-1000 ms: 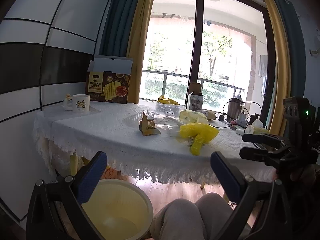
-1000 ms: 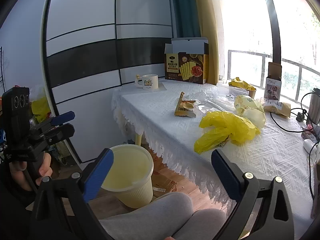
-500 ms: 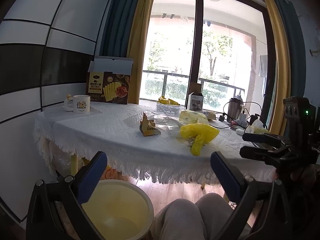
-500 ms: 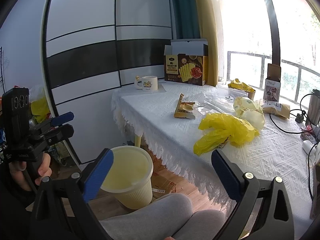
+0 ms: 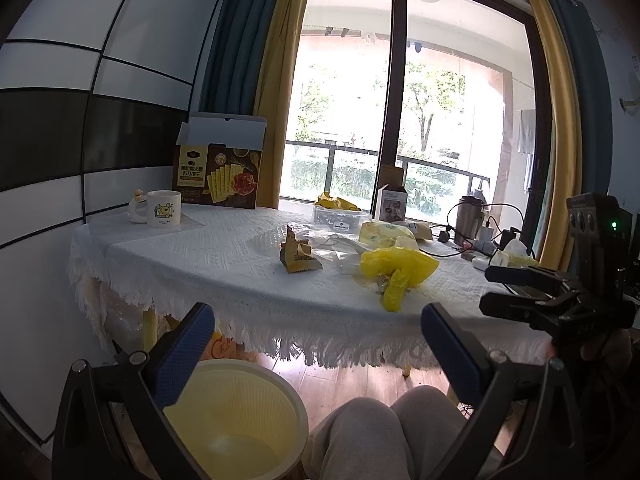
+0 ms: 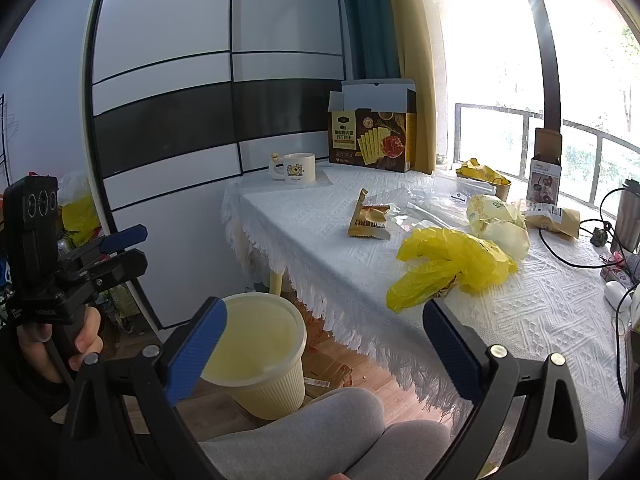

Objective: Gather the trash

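Both tongs [image 5: 318,338] [image 6: 324,334] spread wide, empty, right view alone shows yellow bin [image 6: 260,360] whole beside table [image 6: 320,236]

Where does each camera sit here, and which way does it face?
Left wrist: on the left tongs, facing the table and window; shows the person's knees and the right tongs.
Right wrist: on the right tongs, facing the table's left end and the paneled wall; shows the knees and the left tongs.
Shared: yellow plastic bag, torn snack wrapper, mug, cracker box, yellow bin.
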`<action>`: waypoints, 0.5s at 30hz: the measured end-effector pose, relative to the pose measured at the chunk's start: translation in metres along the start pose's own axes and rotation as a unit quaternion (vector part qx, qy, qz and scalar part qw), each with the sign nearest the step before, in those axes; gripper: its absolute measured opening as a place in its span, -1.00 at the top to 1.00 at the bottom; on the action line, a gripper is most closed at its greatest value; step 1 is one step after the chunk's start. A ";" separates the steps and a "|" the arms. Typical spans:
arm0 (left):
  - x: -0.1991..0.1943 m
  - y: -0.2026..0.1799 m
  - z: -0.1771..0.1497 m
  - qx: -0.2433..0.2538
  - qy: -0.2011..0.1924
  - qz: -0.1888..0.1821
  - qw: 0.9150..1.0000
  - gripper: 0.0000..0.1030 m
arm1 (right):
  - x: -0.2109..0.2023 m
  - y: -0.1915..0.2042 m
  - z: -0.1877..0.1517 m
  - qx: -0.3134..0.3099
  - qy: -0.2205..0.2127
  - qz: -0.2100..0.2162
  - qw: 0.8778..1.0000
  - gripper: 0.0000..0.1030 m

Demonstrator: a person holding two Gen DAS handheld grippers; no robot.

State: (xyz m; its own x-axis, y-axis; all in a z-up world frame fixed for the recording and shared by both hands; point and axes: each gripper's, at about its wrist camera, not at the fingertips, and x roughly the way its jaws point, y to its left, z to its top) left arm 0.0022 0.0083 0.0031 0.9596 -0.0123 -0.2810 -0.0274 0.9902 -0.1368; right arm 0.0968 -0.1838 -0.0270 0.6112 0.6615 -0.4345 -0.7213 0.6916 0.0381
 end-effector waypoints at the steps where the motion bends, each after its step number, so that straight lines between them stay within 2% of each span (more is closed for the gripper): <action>1: 0.000 0.000 0.000 0.000 0.000 0.001 1.000 -1.00 | 0.000 0.000 0.000 0.000 0.000 0.000 1.000 -0.90; 15: 0.001 0.001 0.000 0.002 0.001 0.001 1.000 -1.00 | 0.000 -0.001 0.000 0.000 0.000 0.000 1.000 -0.90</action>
State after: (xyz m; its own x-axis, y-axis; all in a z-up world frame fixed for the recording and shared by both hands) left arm 0.0031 0.0089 0.0026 0.9588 -0.0115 -0.2837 -0.0275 0.9908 -0.1328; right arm 0.0974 -0.1840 -0.0273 0.6122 0.6612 -0.4337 -0.7205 0.6924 0.0384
